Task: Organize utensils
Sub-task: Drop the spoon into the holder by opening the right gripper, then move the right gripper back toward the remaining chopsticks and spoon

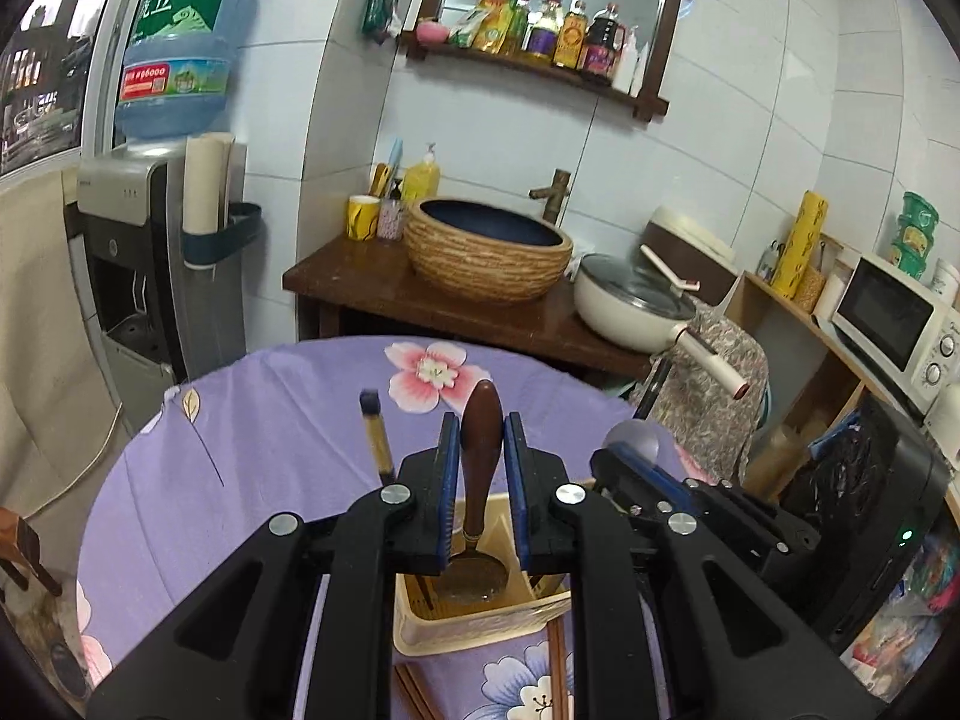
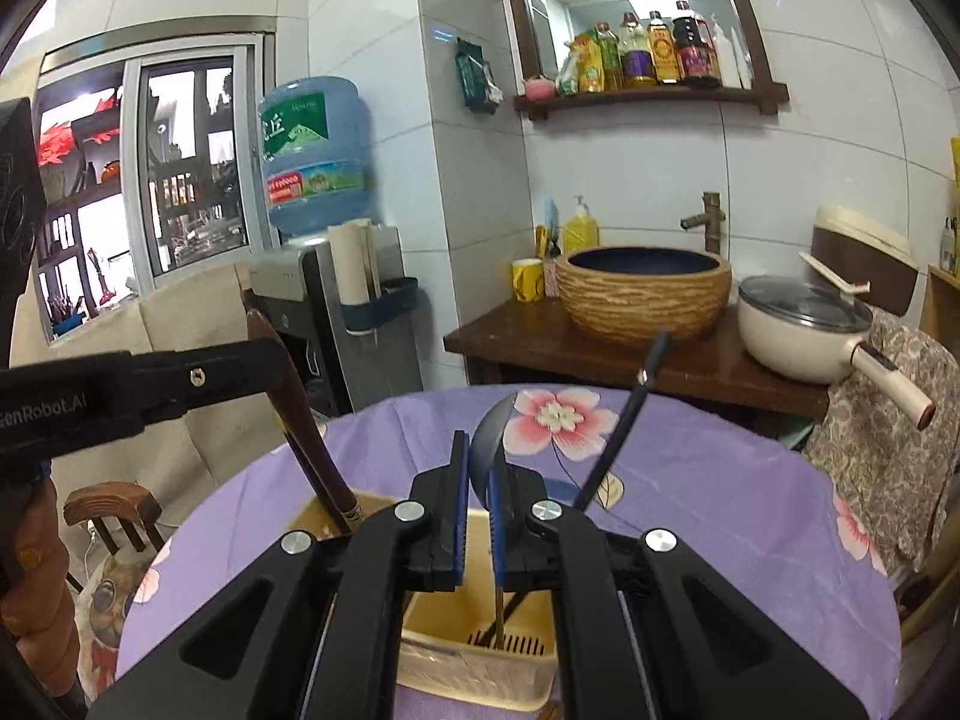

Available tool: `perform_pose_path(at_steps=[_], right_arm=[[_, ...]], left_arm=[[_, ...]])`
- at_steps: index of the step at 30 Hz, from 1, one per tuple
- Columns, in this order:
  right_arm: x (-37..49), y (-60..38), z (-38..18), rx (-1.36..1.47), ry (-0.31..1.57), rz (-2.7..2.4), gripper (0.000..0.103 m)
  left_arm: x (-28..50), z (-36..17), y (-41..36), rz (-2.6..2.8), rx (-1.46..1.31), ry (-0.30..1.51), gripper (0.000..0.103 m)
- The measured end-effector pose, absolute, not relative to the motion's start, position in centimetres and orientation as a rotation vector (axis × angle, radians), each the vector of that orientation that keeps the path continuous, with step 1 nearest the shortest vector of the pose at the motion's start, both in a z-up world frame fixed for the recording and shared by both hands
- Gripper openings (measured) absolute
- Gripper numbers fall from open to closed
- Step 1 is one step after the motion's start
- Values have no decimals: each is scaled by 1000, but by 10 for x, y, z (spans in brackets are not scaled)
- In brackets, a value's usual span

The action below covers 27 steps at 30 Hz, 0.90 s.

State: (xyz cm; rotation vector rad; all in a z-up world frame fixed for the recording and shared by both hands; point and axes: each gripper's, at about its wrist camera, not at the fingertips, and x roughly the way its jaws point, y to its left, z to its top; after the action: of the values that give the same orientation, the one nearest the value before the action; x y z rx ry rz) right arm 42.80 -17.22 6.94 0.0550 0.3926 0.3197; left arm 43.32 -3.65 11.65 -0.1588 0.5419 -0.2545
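A: Item one, left wrist view. The left gripper (image 1: 481,456) has its jaws closed on the brown wooden handle of a spoon (image 1: 480,438). The spoon stands upright, its metal bowl down inside the cream utensil holder (image 1: 474,630) on the purple floral tabletop (image 1: 270,450). A dark-tipped chopstick (image 1: 375,432) stands just left of that handle. Loose chopsticks (image 1: 555,666) lie on the cloth at the holder's near side.

B: Step?

A: Judged as placing; next, part the jaws and lift clear of the holder without tipping it.

B: Item two, right wrist view?

A: The right gripper (image 2: 478,480) has its jaws clamped on a thin metal utensil (image 2: 489,438), bowl up, stem reaching down into the same holder (image 2: 474,660). A black chopstick (image 2: 624,426) leans out to the holder's right.

B: Writing?

A: "GenRobot.AI", partly cut off, on the left gripper's arm (image 2: 48,405). Water jug (image 2: 315,150) label: Chinese characters, one reading "丘". Shelf bottle labels are too small to read.
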Motion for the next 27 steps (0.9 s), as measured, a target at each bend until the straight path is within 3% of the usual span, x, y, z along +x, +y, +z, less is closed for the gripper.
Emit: perform_pose_path(at_steps=[15,17,19,22,24,26,27], right_arm=[[422,-181,40,25,434,287,7],[422,-183,40,30,438,296,14],[419,-186,42,32,428,289,34],[410,-188,45,30,398,281,37],[401,-189,48,19,382,277,40],[387,-189,51,-2,359,258,49],[377,-189,51,-16,349,251,54]], left_arm=[[436,65,-44,-242,-129,621,15],[432,66,-43,-249,-135,603,15],[426,71,-42,-241,-124,577,16],[410,80,-40,-242,-117,538,27],[395,86,-35,-247,-132,506,43],[380,89,-26,-242,-152,477,66],[372,89,-22,-235,-159,464,68]])
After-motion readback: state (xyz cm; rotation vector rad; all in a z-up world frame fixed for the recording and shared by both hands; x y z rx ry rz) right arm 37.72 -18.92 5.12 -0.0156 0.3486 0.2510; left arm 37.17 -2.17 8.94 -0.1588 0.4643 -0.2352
